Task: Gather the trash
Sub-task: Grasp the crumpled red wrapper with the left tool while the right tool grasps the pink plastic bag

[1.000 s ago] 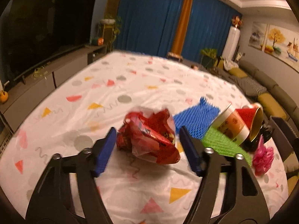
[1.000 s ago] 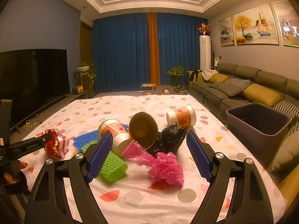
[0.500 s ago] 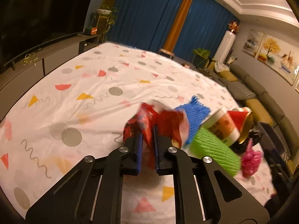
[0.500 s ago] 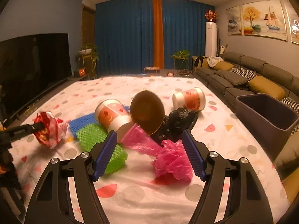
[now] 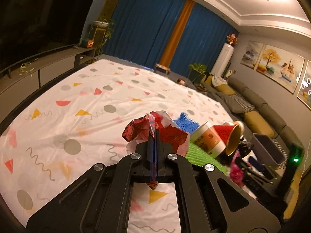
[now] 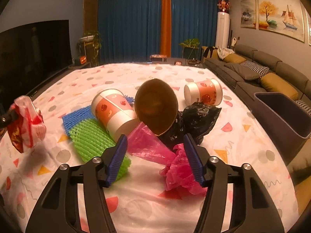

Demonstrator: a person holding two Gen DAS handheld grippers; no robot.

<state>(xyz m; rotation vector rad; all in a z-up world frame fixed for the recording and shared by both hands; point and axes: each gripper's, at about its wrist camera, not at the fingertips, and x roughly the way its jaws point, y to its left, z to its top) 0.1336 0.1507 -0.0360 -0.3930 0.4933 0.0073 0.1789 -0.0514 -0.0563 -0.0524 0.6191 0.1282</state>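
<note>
Your left gripper (image 5: 154,136) has its fingers pressed together, pinching the red wrapper (image 5: 155,130), which hangs clear of the tablecloth (image 5: 87,104). Your right gripper (image 6: 155,155) is closing, fingers still spread on either side of the pink bag (image 6: 180,167) without pressing it. Beyond lie the green net (image 6: 91,136), blue net (image 6: 77,116), cups (image 6: 112,110) and black bag (image 6: 198,120). The bin (image 6: 281,116) stands at the table's right edge.

Black plastic linkage arms on left gripper (image 5: 154,136) and right gripper (image 6: 155,145), silver screws, ribbed blue pads (image 6: 116,158) (both alike).
</note>
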